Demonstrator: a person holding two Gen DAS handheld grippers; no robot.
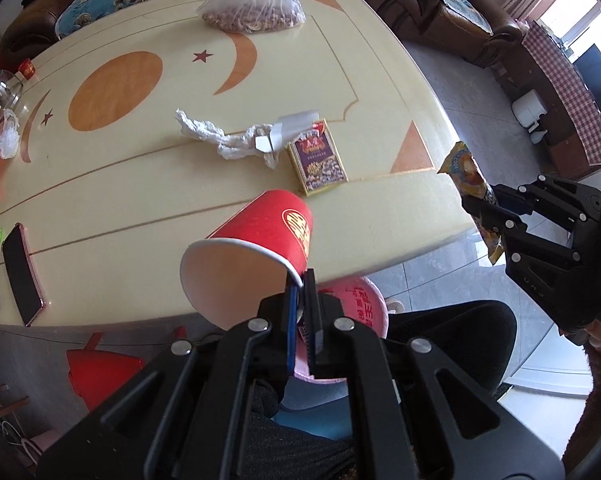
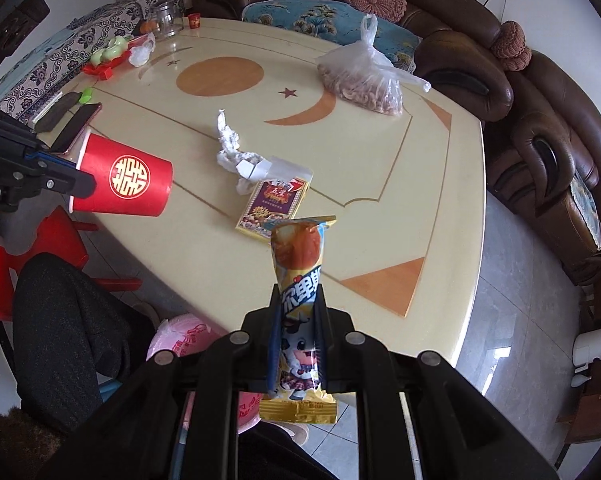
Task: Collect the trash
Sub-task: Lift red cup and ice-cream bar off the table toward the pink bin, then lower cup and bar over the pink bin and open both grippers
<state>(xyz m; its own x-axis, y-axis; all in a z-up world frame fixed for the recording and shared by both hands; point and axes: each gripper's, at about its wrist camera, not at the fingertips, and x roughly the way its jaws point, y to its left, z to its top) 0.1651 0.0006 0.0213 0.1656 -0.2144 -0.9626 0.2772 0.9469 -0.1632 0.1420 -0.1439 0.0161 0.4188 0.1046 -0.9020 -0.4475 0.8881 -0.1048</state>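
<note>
Left gripper (image 1: 302,280) clenched on the rim of a red paper cup (image 1: 260,240), cup tipped on its side above the near table edge (image 1: 400,256). Right gripper (image 2: 299,300) clenched on a snack wrapper (image 2: 298,264), wrapper upright between the fingers, off the table. On the table: crumpled tissue (image 2: 230,148) touching a card box (image 2: 272,208); bag of nuts (image 2: 364,80) farther back. Pink bag (image 1: 360,304) sits below the table edge, beside the person's dark-clothed leg (image 2: 60,328).
</note>
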